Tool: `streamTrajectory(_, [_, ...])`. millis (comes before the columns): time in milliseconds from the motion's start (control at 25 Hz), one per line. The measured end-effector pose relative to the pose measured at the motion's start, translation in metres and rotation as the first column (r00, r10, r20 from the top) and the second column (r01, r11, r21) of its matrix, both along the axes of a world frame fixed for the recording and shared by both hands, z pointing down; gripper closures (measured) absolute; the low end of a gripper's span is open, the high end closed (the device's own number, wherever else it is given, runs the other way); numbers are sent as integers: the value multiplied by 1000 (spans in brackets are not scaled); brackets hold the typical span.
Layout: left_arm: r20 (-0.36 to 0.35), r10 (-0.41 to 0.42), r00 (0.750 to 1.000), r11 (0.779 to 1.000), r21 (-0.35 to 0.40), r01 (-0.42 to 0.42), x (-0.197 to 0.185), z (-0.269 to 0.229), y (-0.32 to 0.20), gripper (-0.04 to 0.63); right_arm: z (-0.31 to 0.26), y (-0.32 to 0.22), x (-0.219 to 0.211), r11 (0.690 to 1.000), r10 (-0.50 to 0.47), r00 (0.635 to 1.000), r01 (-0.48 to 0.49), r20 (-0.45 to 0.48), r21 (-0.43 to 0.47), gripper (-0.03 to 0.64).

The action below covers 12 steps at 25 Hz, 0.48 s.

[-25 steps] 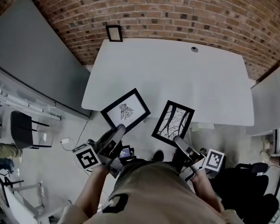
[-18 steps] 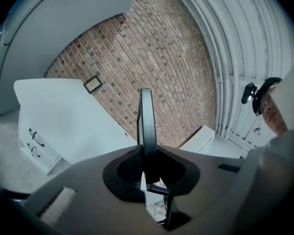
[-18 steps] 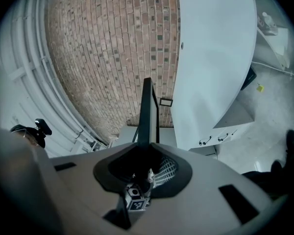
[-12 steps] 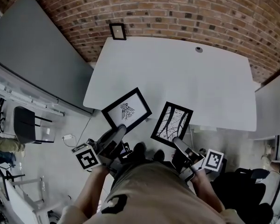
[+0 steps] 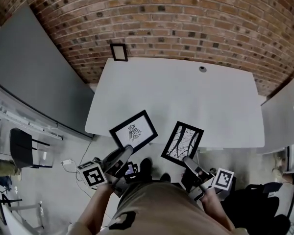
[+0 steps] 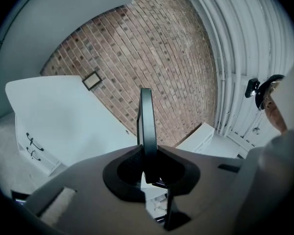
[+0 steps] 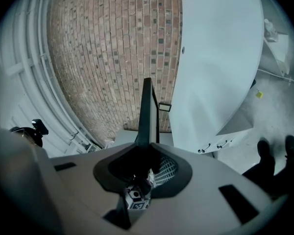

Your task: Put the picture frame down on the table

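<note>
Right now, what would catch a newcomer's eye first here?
A black-framed insect drawing clamped in the left gripper and a black-framed branch picture in the right gripper, both at the near edge of the white table. A small black frame sits against the brick wall beyond.

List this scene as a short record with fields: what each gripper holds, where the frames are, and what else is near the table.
left gripper: shut on insect picture frame
right gripper: shut on branches picture frame
held frames: both at near edge of table, not laid down
other frame: small frame against brick wall
</note>
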<state>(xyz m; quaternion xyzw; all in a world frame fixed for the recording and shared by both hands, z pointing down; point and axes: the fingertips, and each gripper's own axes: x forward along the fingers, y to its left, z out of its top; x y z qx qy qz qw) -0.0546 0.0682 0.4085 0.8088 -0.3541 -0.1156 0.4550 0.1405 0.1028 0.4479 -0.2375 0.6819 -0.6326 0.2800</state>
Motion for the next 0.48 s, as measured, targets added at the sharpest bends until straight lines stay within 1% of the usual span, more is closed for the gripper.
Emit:
streamTrajectory(160, [-8, 15, 1000, 1000, 8, -15, -11, -2, -22, 552, -1, -15, -7, 999, 33, 999, -33, -9, 0, 560])
streamTrajectory(280, [7, 29, 1000, 1000, 10, -29, -18, -1, -36, 552, -3, -25, -14, 999, 46, 999, -46, -18, 2, 560])
streamTrajectory(400, [21, 30, 999, 1000, -7, -30, -28, 4, -52, 552, -4, -35, -24, 999, 46, 998, -46, -32, 3, 560])
streamTrajectory(480, [21, 52, 998, 999, -12, -51, -33, 9, -62, 552, -3, -41, -32, 999, 47, 998, -47, -42, 0, 560])
